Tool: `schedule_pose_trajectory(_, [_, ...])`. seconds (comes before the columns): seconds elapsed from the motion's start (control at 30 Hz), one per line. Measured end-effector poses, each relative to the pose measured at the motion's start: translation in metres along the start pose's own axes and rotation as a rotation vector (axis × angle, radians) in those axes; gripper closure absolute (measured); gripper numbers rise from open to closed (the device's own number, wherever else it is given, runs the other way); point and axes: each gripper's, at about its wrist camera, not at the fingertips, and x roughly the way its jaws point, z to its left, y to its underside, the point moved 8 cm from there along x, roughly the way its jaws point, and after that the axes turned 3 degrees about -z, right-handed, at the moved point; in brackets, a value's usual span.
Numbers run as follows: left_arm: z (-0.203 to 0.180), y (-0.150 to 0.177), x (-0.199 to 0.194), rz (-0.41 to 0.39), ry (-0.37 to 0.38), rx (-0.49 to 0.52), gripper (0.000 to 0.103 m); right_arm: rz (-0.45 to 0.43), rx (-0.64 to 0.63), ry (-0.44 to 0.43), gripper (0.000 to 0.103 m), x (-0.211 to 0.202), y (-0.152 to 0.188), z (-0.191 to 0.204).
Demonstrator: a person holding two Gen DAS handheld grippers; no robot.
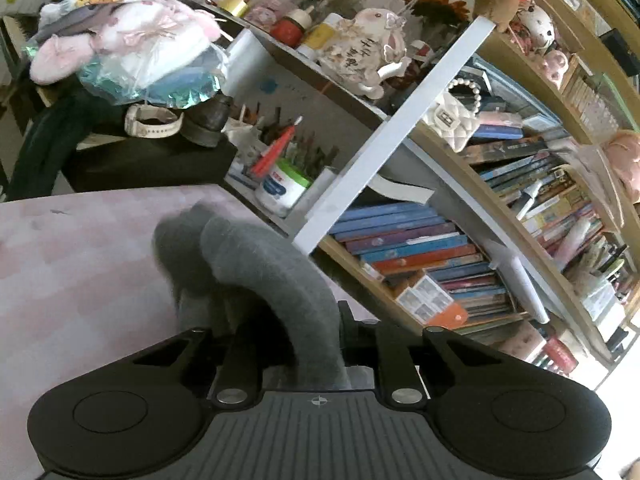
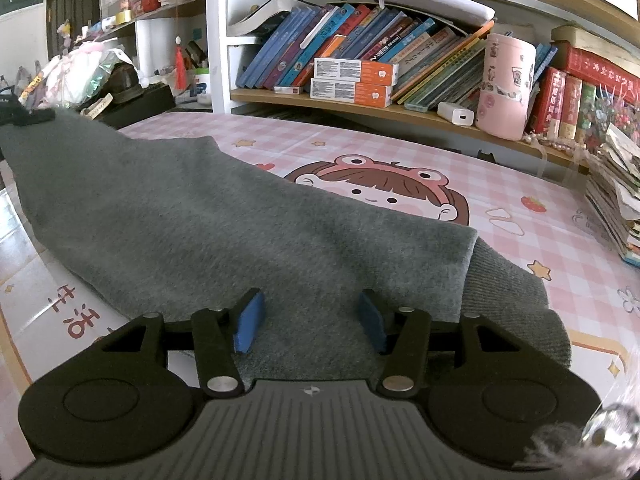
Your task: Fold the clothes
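Note:
A grey knitted garment (image 2: pixel 200 208) lies stretched across the pink checked table mat (image 2: pixel 520 184), with its ribbed hem (image 2: pixel 516 304) at the near right. My right gripper (image 2: pixel 312 316) hovers low over the near part of the cloth. It is open, its blue pads (image 2: pixel 250 320) apart and nothing pinched between them. In the left wrist view, my left gripper (image 1: pixel 284 320) is shut on a bunched fold of the grey garment (image 1: pixel 256 256), which hides its fingertips. That end of the cloth is lifted off the mat (image 1: pixel 80 260).
A bookshelf (image 2: pixel 360 104) full of books runs along the back of the table, with a white post (image 1: pixel 384 140). A pink cup (image 2: pixel 506 84) and a stack of books (image 2: pixel 616 200) stand at the right. A pile of bags and soft toys (image 1: pixel 132 52) sits at the far left.

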Motion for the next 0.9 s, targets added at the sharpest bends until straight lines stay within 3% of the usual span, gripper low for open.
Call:
schedule_pose_trajectory(0.1, [0.025,0.009,0.01,0.077,-0.116,-0.034,0.086,0.0,-0.001,0.001,0.051,0.0,0.0,0.0])
schedule_pose_trajectory(0.17, [0.039,0.017,0.015,0.128,-0.154,-0.089,0.085,0.0,0.0,0.001,0.051,0.0,0.0,0.0])
schedule_pose_trajectory(0.33, [0.047,0.023,0.018,0.157,-0.16,-0.117,0.072,0.0,0.0,0.002,0.051,0.0,0.0,0.001])
schedule_pose_trajectory(0.4, [0.048,0.025,0.02,0.17,-0.16,-0.121,0.072,0.0,-0.001,0.003,0.051,0.0,0.0,0.001])
schedule_pose_trajectory(0.5, [0.054,0.026,0.024,0.168,-0.158,-0.151,0.074,-0.001,-0.005,0.007,0.051,0.001,0.0,0.001])
schedule_pose_trajectory(0.53, [0.056,0.026,0.026,0.162,-0.159,-0.162,0.083,0.0,-0.007,0.009,0.051,0.001,0.0,0.001])
schedule_pose_trajectory(0.6, [0.06,0.024,0.031,0.155,-0.151,-0.182,0.086,0.0,-0.011,0.011,0.051,0.001,0.0,0.001])
schedule_pose_trajectory(0.9, [0.072,-0.003,0.039,0.121,-0.149,-0.159,0.088,0.025,-0.122,-0.059,0.05,0.025,-0.019,0.022])
